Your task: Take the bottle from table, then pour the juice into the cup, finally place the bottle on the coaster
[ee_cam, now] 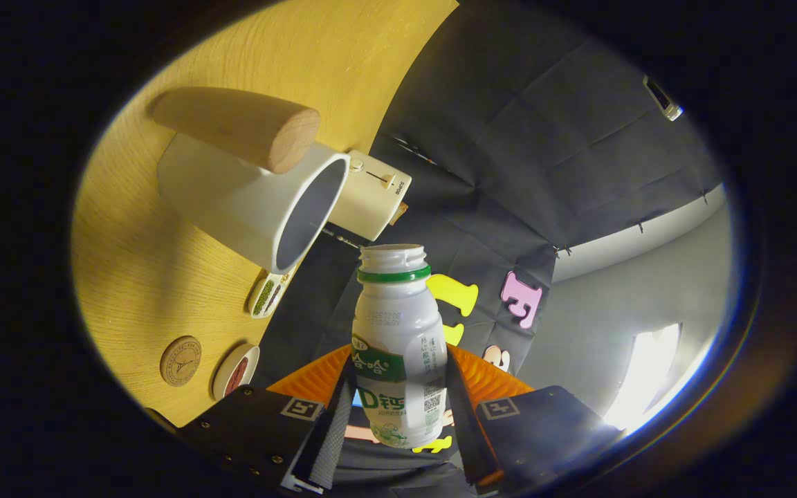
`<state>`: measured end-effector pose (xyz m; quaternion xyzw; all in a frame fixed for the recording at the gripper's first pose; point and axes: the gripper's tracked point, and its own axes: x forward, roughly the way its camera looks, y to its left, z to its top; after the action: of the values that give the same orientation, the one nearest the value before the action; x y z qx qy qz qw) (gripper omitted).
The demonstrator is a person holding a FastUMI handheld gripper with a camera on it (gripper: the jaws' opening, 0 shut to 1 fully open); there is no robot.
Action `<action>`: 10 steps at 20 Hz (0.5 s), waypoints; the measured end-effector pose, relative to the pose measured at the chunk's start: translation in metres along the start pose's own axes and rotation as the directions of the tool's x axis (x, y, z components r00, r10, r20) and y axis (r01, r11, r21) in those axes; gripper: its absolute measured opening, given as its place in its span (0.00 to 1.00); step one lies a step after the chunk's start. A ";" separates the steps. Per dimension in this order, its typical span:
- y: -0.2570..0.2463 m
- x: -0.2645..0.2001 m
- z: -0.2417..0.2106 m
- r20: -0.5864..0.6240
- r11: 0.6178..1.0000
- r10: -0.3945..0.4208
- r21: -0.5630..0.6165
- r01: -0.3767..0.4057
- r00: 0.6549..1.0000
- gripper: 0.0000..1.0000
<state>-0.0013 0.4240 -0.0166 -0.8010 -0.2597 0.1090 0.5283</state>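
Note:
My gripper (398,394) is shut on a small white bottle (398,346) with a green neck ring and green label; its cap is off. The whole view is rolled, so the wooden table (142,277) stands on its side. The bottle's open mouth points toward the rim of a white cup (246,204) with a wooden handle (239,128), just beyond the fingers. The mouth sits a little short of the cup's opening. A round wooden coaster (180,360) lies on the table beside the fingers, nearer than the cup.
A cream box-shaped appliance (371,194) stands right behind the cup. A small oblong dish (268,294) of green and dark bits and a round dish (236,371) with reddish contents lie along the table's edge between cup and coaster.

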 end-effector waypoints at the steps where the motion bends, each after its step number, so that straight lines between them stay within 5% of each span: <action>1: -0.001 0.000 0.000 0.002 1.000 -0.003 -0.005 0.003 1.000 0.67; 10: -0.004 -0.002 0.003 0.015 1.000 -0.013 -0.024 0.014 1.000 0.68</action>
<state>-0.0055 0.4265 -0.0149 -0.8046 -0.2704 0.1084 0.5175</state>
